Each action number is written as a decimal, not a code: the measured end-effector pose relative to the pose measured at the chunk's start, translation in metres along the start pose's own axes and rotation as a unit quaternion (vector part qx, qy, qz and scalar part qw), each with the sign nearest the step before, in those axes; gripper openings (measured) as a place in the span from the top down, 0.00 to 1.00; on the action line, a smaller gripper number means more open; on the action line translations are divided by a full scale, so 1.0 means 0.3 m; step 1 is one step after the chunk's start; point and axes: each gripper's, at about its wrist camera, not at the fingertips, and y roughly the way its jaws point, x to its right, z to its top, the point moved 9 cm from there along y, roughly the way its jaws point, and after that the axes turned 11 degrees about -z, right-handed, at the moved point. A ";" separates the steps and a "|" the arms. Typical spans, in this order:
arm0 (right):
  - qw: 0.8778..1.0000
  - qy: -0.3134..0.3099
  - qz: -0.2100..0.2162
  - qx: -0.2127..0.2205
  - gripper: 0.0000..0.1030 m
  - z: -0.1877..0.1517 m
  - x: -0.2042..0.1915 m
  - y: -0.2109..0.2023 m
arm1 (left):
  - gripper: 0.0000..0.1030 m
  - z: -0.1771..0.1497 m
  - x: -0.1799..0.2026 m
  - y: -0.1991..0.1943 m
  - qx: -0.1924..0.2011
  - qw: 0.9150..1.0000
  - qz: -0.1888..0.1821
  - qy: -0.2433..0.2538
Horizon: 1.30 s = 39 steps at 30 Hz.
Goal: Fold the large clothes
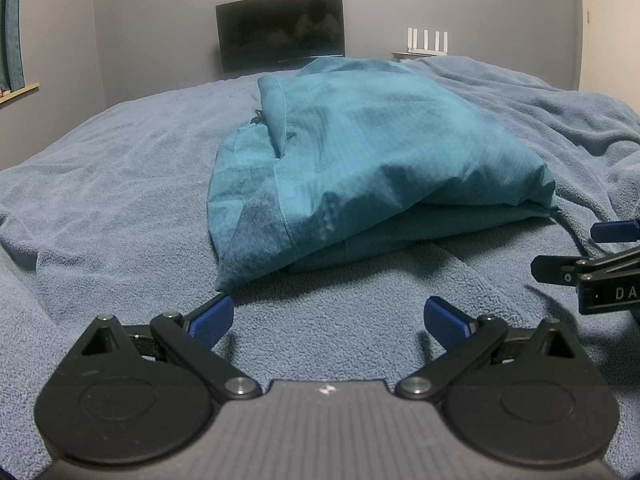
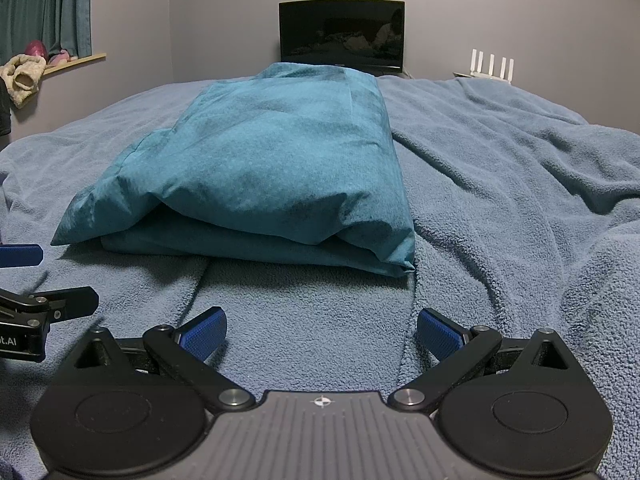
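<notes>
A teal garment (image 1: 352,160) lies folded in several layers on the blue fleece blanket (image 1: 120,168); it also shows in the right wrist view (image 2: 260,168). My left gripper (image 1: 330,320) is open and empty, just short of the garment's near left corner. My right gripper (image 2: 322,332) is open and empty, a little in front of the garment's near edge. The right gripper's fingers (image 1: 612,232) show at the right edge of the left wrist view. The left gripper's fingers (image 2: 20,256) show at the left edge of the right wrist view.
The blanket (image 2: 520,184) is rumpled into ridges on the right. A dark monitor (image 2: 342,36) stands against the far wall, with a white router (image 2: 492,64) to its right. A shelf (image 2: 76,60) with soft items and a curtain (image 2: 48,4) are at the left.
</notes>
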 end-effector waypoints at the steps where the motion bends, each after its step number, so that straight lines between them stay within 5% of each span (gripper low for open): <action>1: 1.000 0.000 0.000 0.000 0.00 0.000 0.000 0.000 | 0.01 0.000 0.000 0.000 0.000 1.000 0.000 0.000; 39: 1.000 0.001 0.001 -0.004 0.00 -0.015 0.005 0.003 | 0.01 -0.013 0.009 0.001 -0.016 1.000 -0.024 -0.009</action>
